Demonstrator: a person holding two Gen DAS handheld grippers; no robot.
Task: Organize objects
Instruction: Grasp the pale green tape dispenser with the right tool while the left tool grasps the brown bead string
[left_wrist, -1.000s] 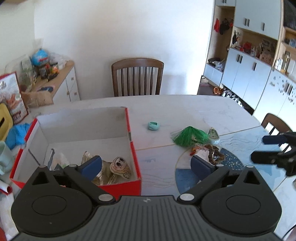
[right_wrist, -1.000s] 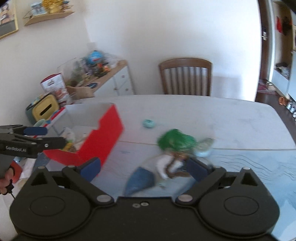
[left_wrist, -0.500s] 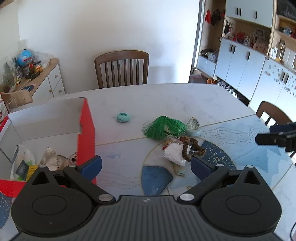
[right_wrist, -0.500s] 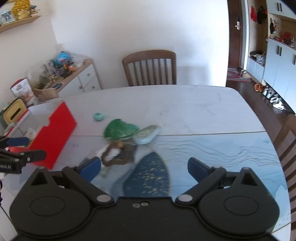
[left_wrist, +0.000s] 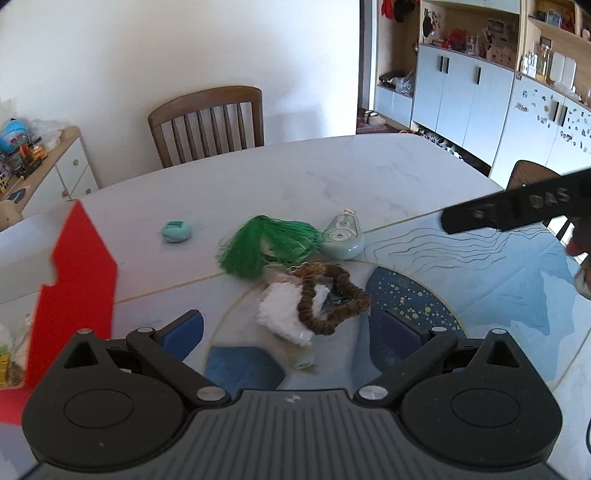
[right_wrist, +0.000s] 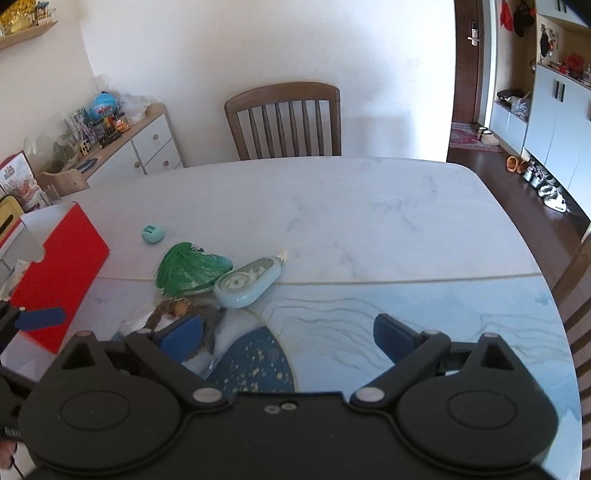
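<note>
left gripper (left_wrist: 291, 328): we see jaws wide apart, empty, hovering over the brown bead loop (left_wrist: 330, 297) and white fluffy piece (left_wrist: 284, 308).
right gripper (right_wrist: 288, 334): jaws spread, holding nothing; left pad sits over the pile's edge.
pile: green tassel (left_wrist: 266, 243) touching the pale blue tape dispenser (right_wrist: 247, 282); teal round piece (left_wrist: 176, 231) apart, nearer the red box (left_wrist: 74, 280).
change: we are closer to the pile than 0.5 s ago; box slid left.
unclear: box contents cut off; pile blurred.

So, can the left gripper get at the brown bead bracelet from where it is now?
Probably yes. The left gripper is open and the bracelet lies just ahead between its fingers, on top of a white fluffy thing. Nothing blocks the way; the right gripper is off to the side.
</note>
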